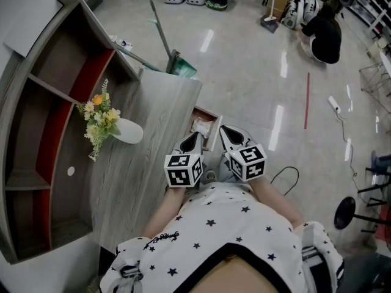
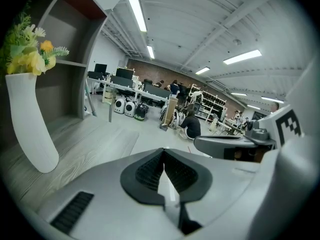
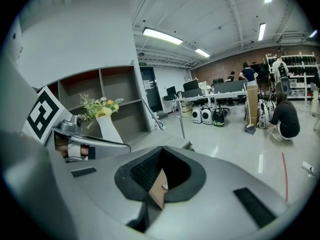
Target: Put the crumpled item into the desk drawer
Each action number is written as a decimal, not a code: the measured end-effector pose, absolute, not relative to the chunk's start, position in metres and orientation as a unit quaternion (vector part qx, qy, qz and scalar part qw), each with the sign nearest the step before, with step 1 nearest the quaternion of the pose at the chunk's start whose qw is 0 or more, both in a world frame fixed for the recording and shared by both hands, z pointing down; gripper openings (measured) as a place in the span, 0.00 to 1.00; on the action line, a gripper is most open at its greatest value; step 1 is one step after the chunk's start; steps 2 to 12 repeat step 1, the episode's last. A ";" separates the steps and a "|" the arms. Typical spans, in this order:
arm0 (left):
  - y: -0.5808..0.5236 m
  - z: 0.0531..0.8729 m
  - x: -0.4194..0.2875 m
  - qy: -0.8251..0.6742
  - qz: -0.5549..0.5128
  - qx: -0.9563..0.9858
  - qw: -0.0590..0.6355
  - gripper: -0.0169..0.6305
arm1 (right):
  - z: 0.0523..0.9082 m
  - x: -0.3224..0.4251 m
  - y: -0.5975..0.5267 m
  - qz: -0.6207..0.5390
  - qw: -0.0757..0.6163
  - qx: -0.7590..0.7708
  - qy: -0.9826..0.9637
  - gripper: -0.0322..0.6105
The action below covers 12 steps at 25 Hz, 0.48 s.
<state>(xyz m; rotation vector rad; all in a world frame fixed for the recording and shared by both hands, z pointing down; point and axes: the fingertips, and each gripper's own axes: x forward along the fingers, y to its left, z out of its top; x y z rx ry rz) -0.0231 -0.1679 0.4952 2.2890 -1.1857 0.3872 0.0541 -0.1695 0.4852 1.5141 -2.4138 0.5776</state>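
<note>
A white crumpled item (image 1: 201, 126) lies inside the open desk drawer (image 1: 214, 133), which sticks out from the grey wooden desk (image 1: 146, 157). Both grippers are held close to the person's body, just short of the drawer. The left gripper (image 1: 194, 135) points at the drawer's near end, its jaws shut with nothing in them (image 2: 163, 153). Beside it, the right gripper (image 1: 223, 129) is also shut and holds nothing (image 3: 161, 153). Neither gripper touches the crumpled item. Through the slit of the right jaws only a brown sliver shows.
A white vase (image 1: 128, 131) with flowers (image 1: 98, 118) lies on the desk left of the grippers. A curved shelf unit (image 1: 55, 102) stands further left. A broom and dustpan (image 1: 177, 63) lean beyond the desk. A person (image 1: 324, 35) crouches far off; a cable (image 1: 284, 176) lies on the floor.
</note>
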 end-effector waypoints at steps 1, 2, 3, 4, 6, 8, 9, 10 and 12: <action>-0.168 0.495 -0.024 -0.439 0.143 0.847 0.264 0.05 | 0.486 0.054 -0.170 0.199 0.116 0.517 -0.824 0.04; -0.168 0.495 -0.024 -0.439 0.143 0.847 0.264 0.05 | 0.486 0.054 -0.170 0.199 0.116 0.517 -0.824 0.04; -0.168 0.495 -0.024 -0.439 0.143 0.847 0.264 0.05 | 0.486 0.054 -0.170 0.199 0.116 0.517 -0.824 0.04; -0.168 0.495 -0.024 -0.439 0.143 0.847 0.264 0.05 | 0.486 0.054 -0.170 0.199 0.116 0.517 -0.824 0.04; -0.168 0.495 -0.024 -0.439 0.143 0.847 0.264 0.05 | 0.486 0.054 -0.170 0.199 0.116 0.517 -0.824 0.04; -0.168 0.495 -0.024 -0.439 0.143 0.847 0.264 0.05 | 0.486 0.054 -0.170 0.199 0.116 0.517 -0.824 0.04; -0.168 0.495 -0.024 -0.439 0.143 0.847 0.264 0.05 | 0.486 0.054 -0.170 0.199 0.116 0.517 -0.824 0.04; -0.168 0.495 -0.024 -0.439 0.143 0.847 0.264 0.05 | 0.486 0.054 -0.170 0.199 0.116 0.517 -0.824 0.04; -0.168 0.495 -0.024 -0.439 0.143 0.847 0.264 0.05 | 0.486 0.054 -0.170 0.199 0.116 0.517 -0.824 0.04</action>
